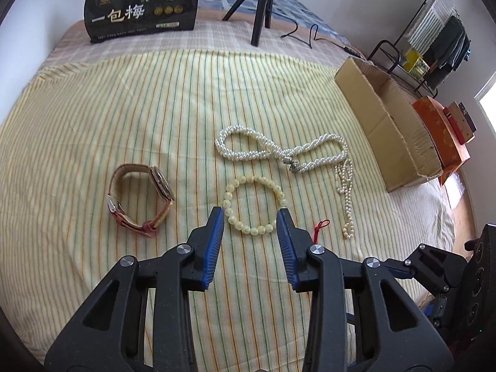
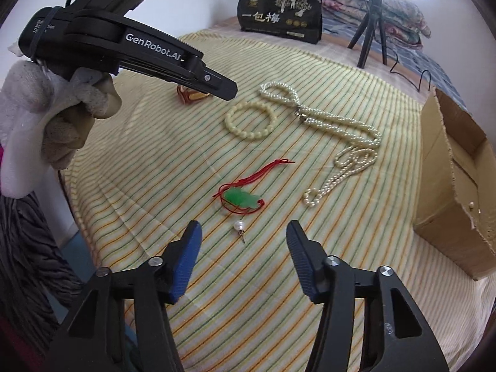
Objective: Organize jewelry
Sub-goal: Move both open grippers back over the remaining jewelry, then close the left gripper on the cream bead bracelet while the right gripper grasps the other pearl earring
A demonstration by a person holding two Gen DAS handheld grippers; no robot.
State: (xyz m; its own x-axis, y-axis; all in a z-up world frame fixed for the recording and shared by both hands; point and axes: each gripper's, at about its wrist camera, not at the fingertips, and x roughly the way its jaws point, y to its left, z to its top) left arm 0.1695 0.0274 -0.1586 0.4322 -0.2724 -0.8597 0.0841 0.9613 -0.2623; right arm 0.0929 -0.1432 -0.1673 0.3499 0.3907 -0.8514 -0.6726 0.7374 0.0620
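- Left gripper (image 1: 250,215) hovers with jaws apart, empty, framing the cream bead bracelet (image 1: 252,206) on the bed (image 1: 93,117).
- Right gripper (image 2: 243,231) gapes wide, empty, above the pearl pendant (image 2: 239,227), near the green charm (image 2: 243,200).

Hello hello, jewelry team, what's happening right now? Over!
Left hand-held gripper open, straddling the cream bead bracelet. Right hand-held gripper open, empty, above the pearl earring and green jade pendant. Nothing blocking either. Over.

Both views are aimed steeply down along own fingers, close above striped cloth (image 1: 124,108); bead bracelet (image 1: 252,204) and pearl necklace (image 2: 325,114) are shared, approx.
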